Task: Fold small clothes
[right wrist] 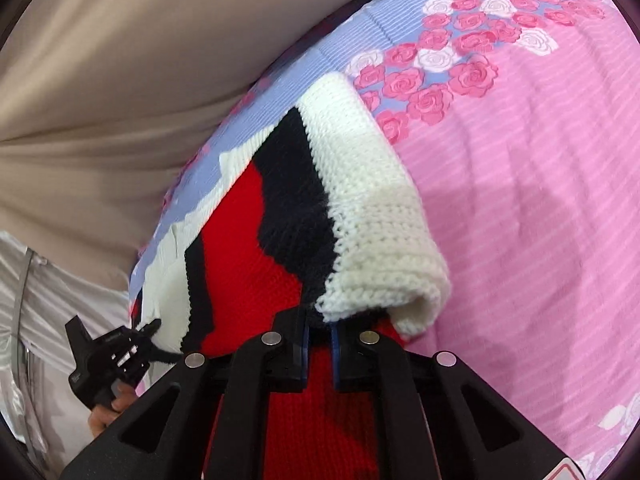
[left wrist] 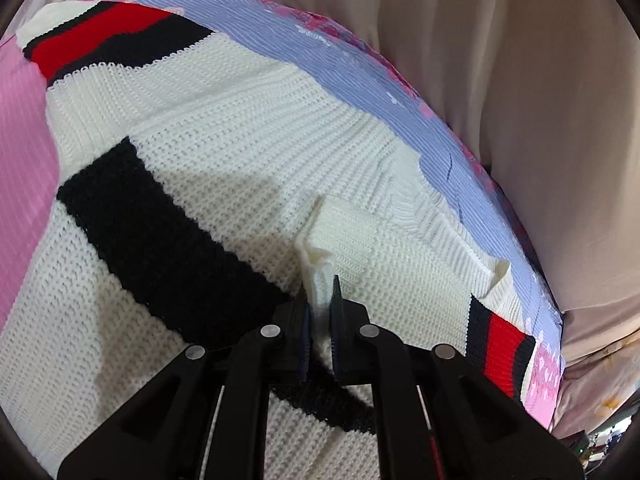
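Observation:
A white knit sweater with black and red stripes lies on a pink and lilac rose-print bedsheet. My left gripper is shut on a pinched fold of the sweater's white fabric near a folded sleeve. My right gripper is shut on the sweater's red, black and white striped end, lifting it so the white edge curls over the fingers. The left gripper also shows in the right wrist view at the lower left, at the sweater's edge.
Beige fabric hangs beyond the bed's edge. The pink sheet spreads to the right of the sweater. A person's hand and light clothing sit at the lower left of the right wrist view.

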Motion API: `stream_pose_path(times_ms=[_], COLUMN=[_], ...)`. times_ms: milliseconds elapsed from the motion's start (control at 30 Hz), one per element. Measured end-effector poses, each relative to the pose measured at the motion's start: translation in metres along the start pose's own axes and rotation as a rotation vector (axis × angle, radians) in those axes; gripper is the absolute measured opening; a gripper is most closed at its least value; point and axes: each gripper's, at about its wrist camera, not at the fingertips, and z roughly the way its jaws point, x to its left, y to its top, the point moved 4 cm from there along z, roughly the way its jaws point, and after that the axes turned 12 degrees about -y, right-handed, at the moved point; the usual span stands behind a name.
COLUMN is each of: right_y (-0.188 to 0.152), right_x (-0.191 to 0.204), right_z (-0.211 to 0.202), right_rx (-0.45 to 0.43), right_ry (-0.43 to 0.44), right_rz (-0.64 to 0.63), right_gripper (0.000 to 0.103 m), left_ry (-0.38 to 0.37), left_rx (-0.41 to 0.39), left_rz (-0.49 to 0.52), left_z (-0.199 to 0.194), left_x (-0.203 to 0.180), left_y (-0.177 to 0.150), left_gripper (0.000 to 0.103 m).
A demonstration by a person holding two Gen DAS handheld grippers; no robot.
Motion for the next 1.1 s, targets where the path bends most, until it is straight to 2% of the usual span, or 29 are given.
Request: stream_pose_path(times_ms=[67, 100, 133, 200, 267, 300, 367, 433, 500, 533, 600, 633, 700, 733, 767, 800, 833, 900, 967, 1100], right_y=[-0.005, -0.007, -0.008, -0.006, 0.000, 0.006, 0.014, 0.018, 0.018, 0.020, 0.021, 0.020, 0.017, 0.018, 0.020, 0.022, 0.024, 0.019, 0.009, -0.032], right_x=[0.000, 0.002, 0.003, 0.015, 0.038, 0.054, 0.061, 0.033, 0.018, 0.020, 0.033, 0.037, 0.032, 0.031, 0.033, 0.038, 0.047, 0.064, 0.073, 0.092], right_z=[-0.005, -0.014, -0.028, -0.054, -0.055, -0.049, -0.024, 0.008, 0.006, 0.000, -0.018, -0.017, 0.010, 0.012, 0.011, 0.006, -0.002, -0.018, -0.026, -0.031], right_rx=[0.012, -0.004, -0.043, -0.130, -0.143, -0.151, -0.139, -0.082, -0.088, -0.083, -0.142, -0.152, -0.088, -0.107, -0.089, -0.074, -0.087, -0.094, -0.068, 0.010], right_ry=[-0.018, -0.060, -0.103, -0.123, -0.125, -0.145, -0.213, -0.322, -0.241, -0.244, -0.230, -0.245, -0.352, -0.338, -0.354, -0.362, -0.340, -0.279, -0.233, -0.190], right_rz=[-0.001, -0.005, -0.014, -0.054, -0.152, -0.229, -0.304, -0.290, -0.229, -0.211, -0.234, -0.269, -0.329, -0.333, -0.329, -0.315, -0.301, -0.299, -0.299, -0.344], right_gripper=[0.007, 0.013, 0.018, 0.019, 0.017, 0.014, 0.007, 0.000, 0.000, 0.000, 0.001, 0.001, 0.000, 0.000, 0.000, 0.004, 0.013, 0.016, 0.020, 0.023], left_ry=[-0.009, -0.015, -0.021, -0.021, -0.014, -0.010, -0.010, -0.013, -0.013, -0.014, -0.027, -0.038, -0.081, -0.092, -0.110, -0.127, -0.126, -0.073, 0.008, 0.181], left_rx=[0.006, 0.007, 0.007, 0.001, -0.009, -0.012, -0.015, -0.012, -0.007, -0.009, -0.021, -0.024, -0.009, -0.004, -0.033, -0.095, -0.141, -0.267, -0.342, -0.397], left_rz=[0.003, 0.002, 0.000, 0.008, 0.014, 0.017, 0.014, 0.014, 0.033, 0.039, 0.032, 0.017, -0.054, -0.084, -0.119, -0.141, -0.155, -0.210, -0.266, -0.392], left_z=[-0.003, -0.009, -0.008, -0.003, -0.008, -0.010, -0.008, -0.006, -0.007, -0.007, -0.007, -0.008, -0.013, -0.019, -0.033, -0.053, -0.067, -0.107, -0.135, -0.167], left_x=[0.002, 0.004, 0.005, 0.004, 0.005, 0.006, 0.004, 0.004, 0.003, 0.003, 0.005, 0.006, 0.013, 0.016, 0.022, 0.031, 0.040, 0.074, 0.121, 0.219], left_y=[0.000, 0.000, 0.000, 0.001, -0.001, -0.001, -0.001, -0.001, -0.001, -0.002, -0.003, -0.003, 0.000, 0.004, 0.012, 0.025, 0.036, 0.071, 0.111, 0.176], left_gripper=[0.008, 0.008, 0.008, 0.008, 0.008, 0.008, 0.008, 0.008, 0.009, 0.009, 0.009, 0.009, 0.011, 0.013, 0.016, 0.030, 0.050, 0.069, 0.072, 0.072])
